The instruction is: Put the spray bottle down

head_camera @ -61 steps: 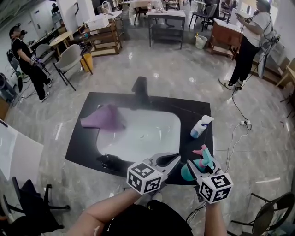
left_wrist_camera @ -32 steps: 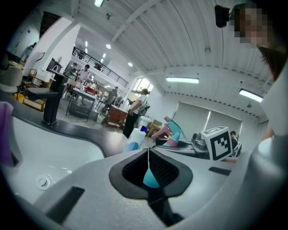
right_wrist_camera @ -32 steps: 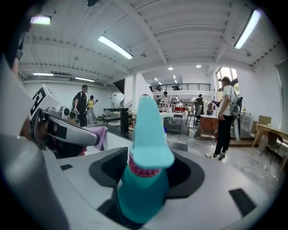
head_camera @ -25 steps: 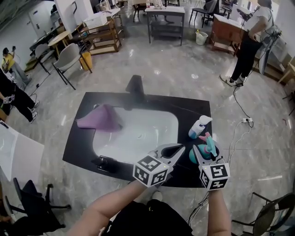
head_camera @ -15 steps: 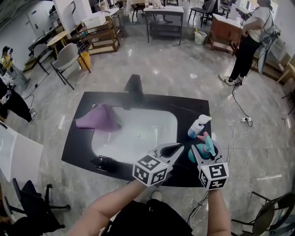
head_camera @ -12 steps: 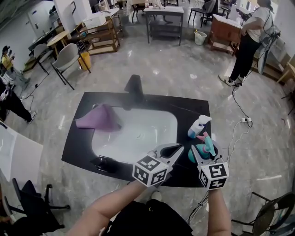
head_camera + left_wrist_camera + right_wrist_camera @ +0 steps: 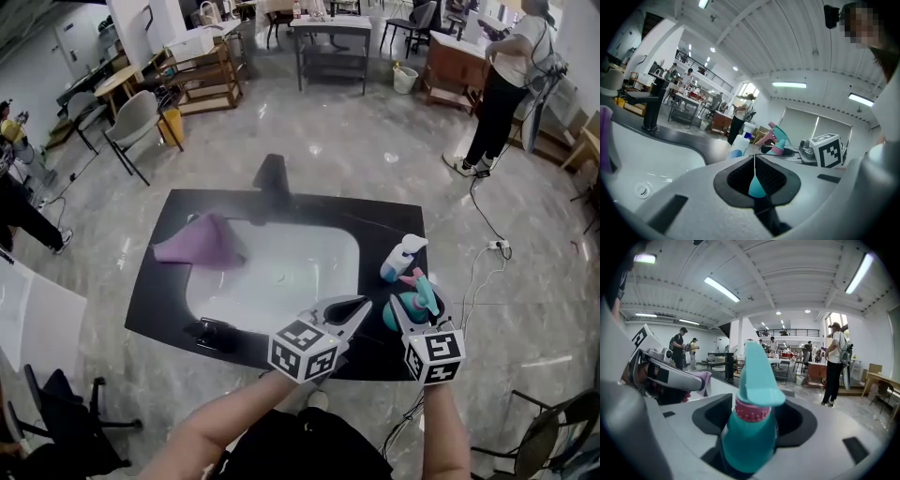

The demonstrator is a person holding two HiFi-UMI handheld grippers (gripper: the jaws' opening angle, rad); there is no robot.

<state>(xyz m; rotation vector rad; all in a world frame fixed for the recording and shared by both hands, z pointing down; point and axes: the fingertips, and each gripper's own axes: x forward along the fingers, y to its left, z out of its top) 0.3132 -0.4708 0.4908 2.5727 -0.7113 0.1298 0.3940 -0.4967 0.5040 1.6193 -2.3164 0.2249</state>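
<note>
Black counter (image 7: 159, 286) with white basin (image 7: 281, 272): purple cloth (image 7: 199, 246) at left (crumpled), white bottle (image 7: 398, 260) at right.

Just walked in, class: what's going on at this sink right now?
A person works two handheld grippers over a black countertop with a white sink. The right gripper is shut on a teal spray bottle near the counter's right front, beside a white spray bottle. The left gripper is shut and empty.
</note>
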